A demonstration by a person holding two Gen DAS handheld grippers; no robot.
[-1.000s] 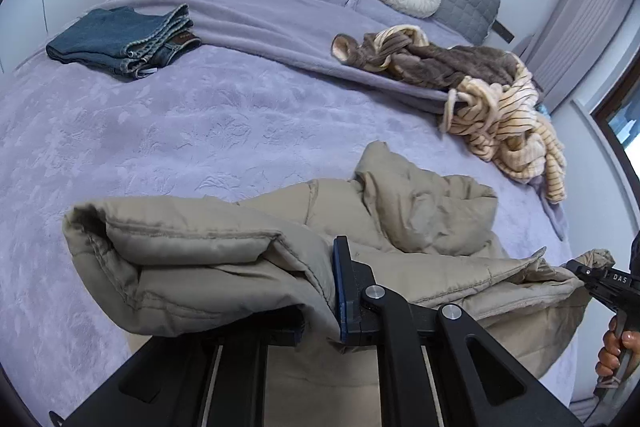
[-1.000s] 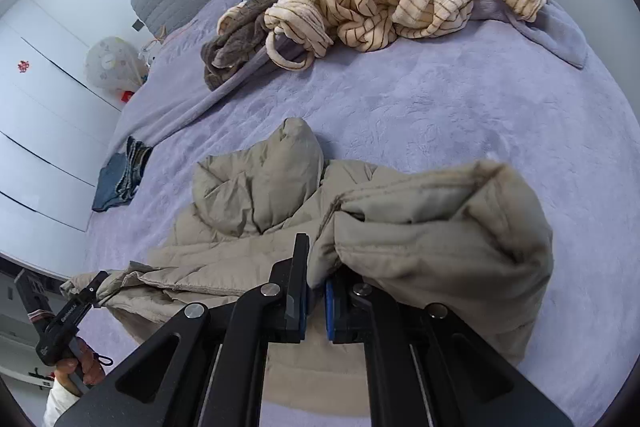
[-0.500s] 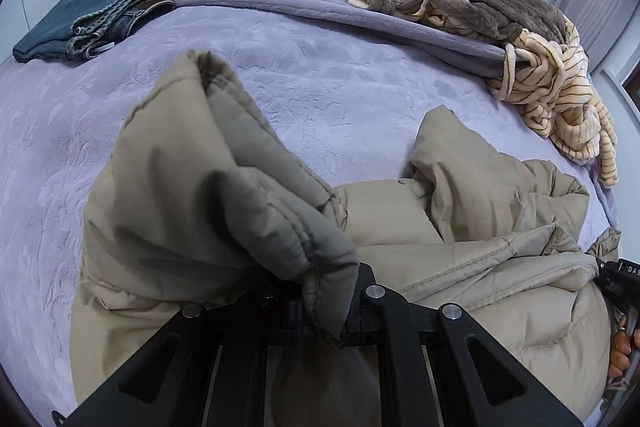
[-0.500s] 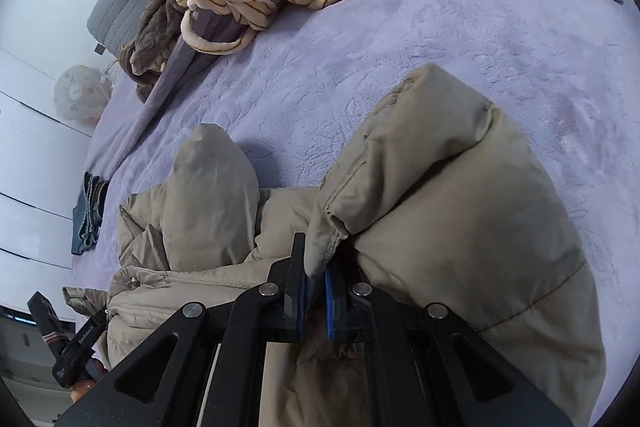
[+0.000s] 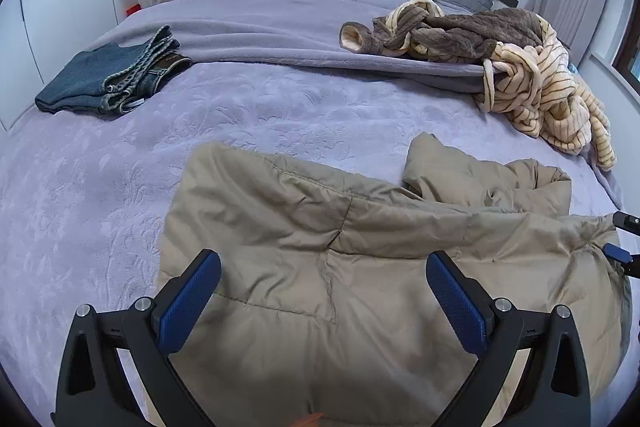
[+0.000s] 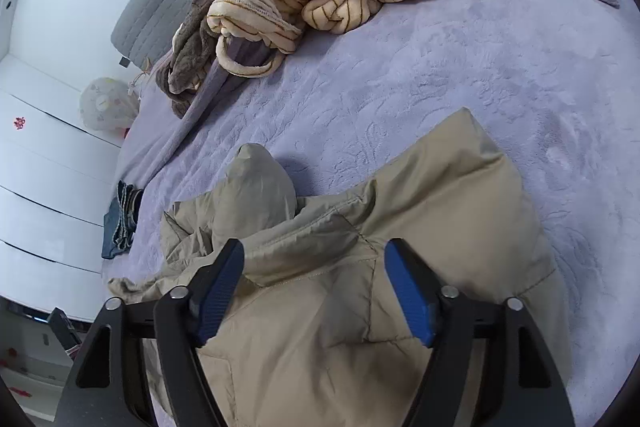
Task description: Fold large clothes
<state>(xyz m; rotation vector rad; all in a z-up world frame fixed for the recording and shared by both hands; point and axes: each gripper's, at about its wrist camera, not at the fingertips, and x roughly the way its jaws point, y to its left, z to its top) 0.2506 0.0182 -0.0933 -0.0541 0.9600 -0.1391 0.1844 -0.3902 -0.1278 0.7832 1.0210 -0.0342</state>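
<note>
On the bed (image 5: 280, 115), both grippers' jaws just opened, jacket (image 5: 320, 267) released.

Jacket (image 5: 320, 247) near hem cut off by the bottom edge in both wrist views. Right gripper (image 5: 624, 247) clipped at left view's right edge, jaws unreadable there.

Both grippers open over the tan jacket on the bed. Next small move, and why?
Probably lift both clear: left gripper and right gripper have just been opening, pads off the tan jacket, which lies folded on the bed.
</note>
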